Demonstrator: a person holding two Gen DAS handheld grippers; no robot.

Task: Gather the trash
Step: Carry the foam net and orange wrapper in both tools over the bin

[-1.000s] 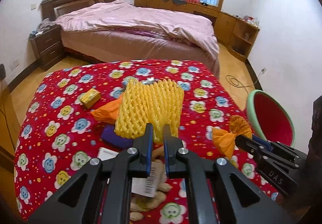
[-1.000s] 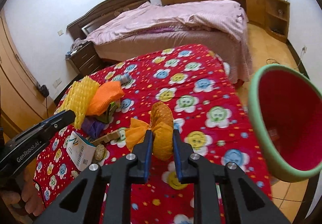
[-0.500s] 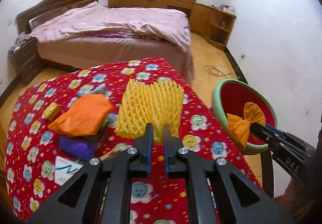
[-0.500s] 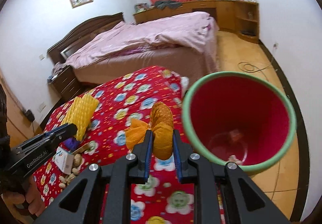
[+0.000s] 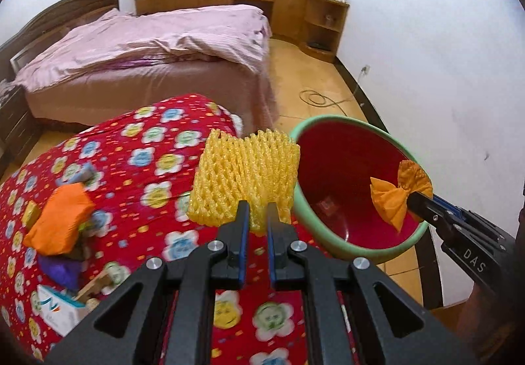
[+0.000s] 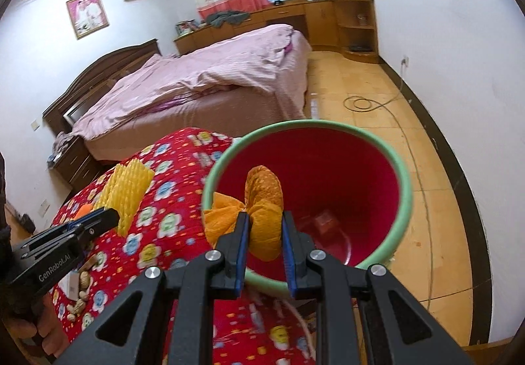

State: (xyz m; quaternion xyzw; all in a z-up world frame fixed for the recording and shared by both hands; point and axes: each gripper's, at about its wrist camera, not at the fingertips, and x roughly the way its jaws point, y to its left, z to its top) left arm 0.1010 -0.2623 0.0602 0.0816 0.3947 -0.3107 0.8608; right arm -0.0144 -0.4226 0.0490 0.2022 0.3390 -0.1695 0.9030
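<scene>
my left gripper [image 5: 255,215] is clamped tight on the lower edge of a yellow foam fruit net [image 5: 244,182], which stands upright above the red flowered tablecloth [image 5: 147,168], just beside the bin's rim. my right gripper [image 6: 264,232] is pinched narrow on a crumpled orange paper wad [image 6: 262,207], held over the mouth of the red bin with a green rim [image 6: 405,187]; in the left wrist view the wad [image 5: 398,192] hangs inside the rim line. a small scrap lies on the bin's floor [image 6: 323,219]. on the tablecloth i see an orange wrapper [image 5: 59,222] lying on a purple one [image 5: 60,268], a white carton [image 5: 55,311] and peanut shells [image 6: 80,294], all well apart from the bin. a bed with a pink quilt [image 5: 147,46] stands behind the table.
</scene>
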